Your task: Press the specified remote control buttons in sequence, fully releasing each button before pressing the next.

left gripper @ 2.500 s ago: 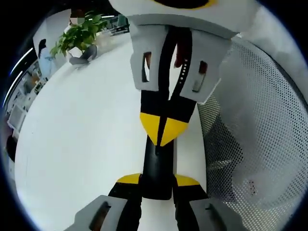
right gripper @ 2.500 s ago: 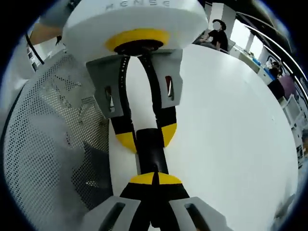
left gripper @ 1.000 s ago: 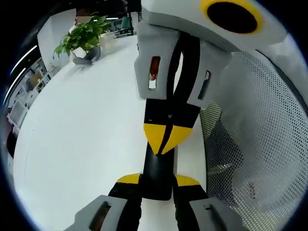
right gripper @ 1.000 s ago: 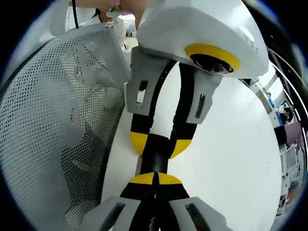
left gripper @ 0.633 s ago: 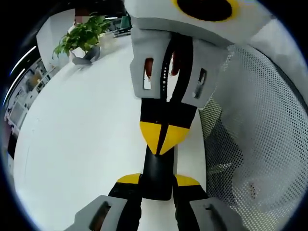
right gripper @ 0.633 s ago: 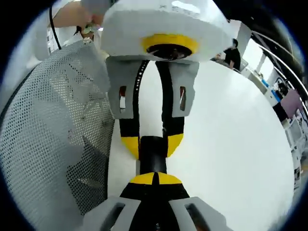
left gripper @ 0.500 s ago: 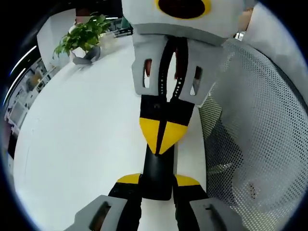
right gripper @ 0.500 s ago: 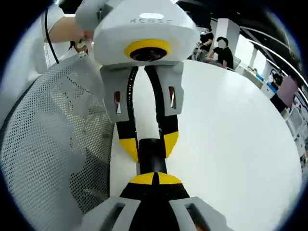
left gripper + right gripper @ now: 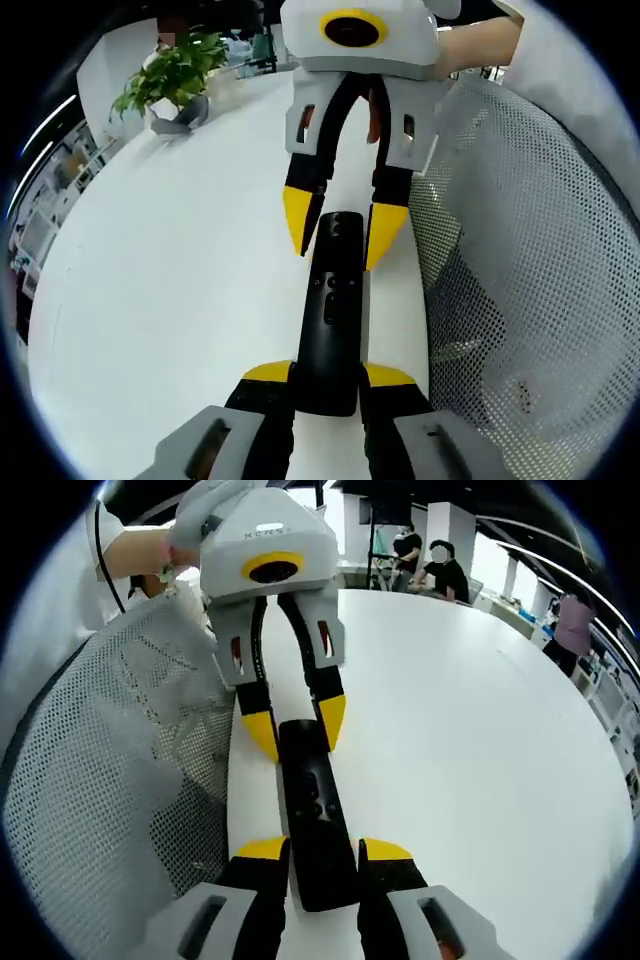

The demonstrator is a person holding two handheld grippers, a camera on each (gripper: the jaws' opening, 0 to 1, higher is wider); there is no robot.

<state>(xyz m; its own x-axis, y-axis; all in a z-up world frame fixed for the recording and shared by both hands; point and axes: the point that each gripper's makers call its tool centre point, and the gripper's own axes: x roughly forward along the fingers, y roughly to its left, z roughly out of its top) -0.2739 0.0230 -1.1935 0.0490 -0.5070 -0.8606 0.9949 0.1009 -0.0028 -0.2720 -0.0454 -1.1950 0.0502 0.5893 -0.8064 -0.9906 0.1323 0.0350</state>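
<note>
A black remote control (image 9: 333, 310) lies lengthwise on the white table (image 9: 170, 290), near its edge. My left gripper (image 9: 328, 374) is shut on its near end, one yellow tip on each side. My right gripper (image 9: 342, 228) comes in from the top of the left gripper view, open, with its yellow fingertips (image 9: 298, 222) standing either side of the remote's far end. In the right gripper view the remote (image 9: 312, 800) runs away from my right gripper (image 9: 323, 850), whose jaws flank its near end. My left gripper (image 9: 297, 730) clasps the other end there.
A white mesh chair back (image 9: 530, 300) (image 9: 110, 780) stands close beside the table edge. A potted plant (image 9: 168, 78) sits at the table's far side. A hand (image 9: 480, 45) holds the right gripper. People (image 9: 440, 570) sit beyond the table (image 9: 480, 740).
My right gripper was shut with its tips down on the remote; it has drawn back toward the remote's end and opened. My left gripper still holds the remote in place.
</note>
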